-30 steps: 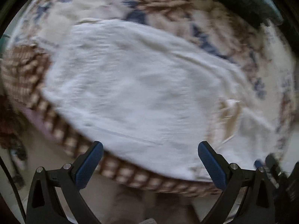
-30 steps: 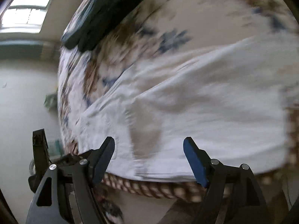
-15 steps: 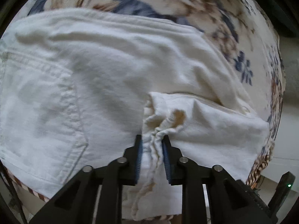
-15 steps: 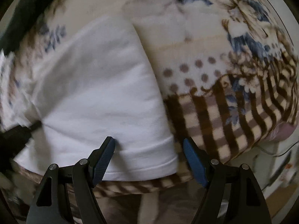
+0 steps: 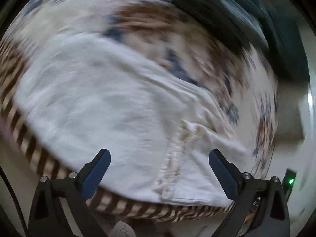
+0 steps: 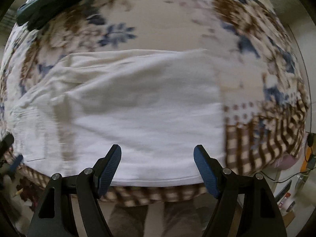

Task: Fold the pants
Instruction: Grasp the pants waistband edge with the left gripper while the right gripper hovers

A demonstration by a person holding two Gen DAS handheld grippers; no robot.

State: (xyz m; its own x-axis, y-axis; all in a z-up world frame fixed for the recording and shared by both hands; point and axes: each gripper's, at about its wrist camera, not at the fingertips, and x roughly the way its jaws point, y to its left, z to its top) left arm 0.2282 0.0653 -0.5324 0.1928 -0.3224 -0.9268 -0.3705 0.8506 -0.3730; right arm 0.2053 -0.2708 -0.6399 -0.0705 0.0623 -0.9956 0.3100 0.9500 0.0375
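Floral blanket (image 6: 177, 19) under white pants (image 6: 138, 108)

No readable txt, labels, brand names or nos. in either view. Both pics motion-blurred. Right wrist view: small red-and-white item (image 6: 286, 197) at far right edge may carry print, too small & blurred to read.

Floral blanket (image 6: 177, 25) with brown checked border (image 6: 262, 138) is covering the bed. Dark green bedding (image 5: 276, 39) is lying at far edge. Pale floor (image 5: 286, 118) is showing beside, daylight dim.
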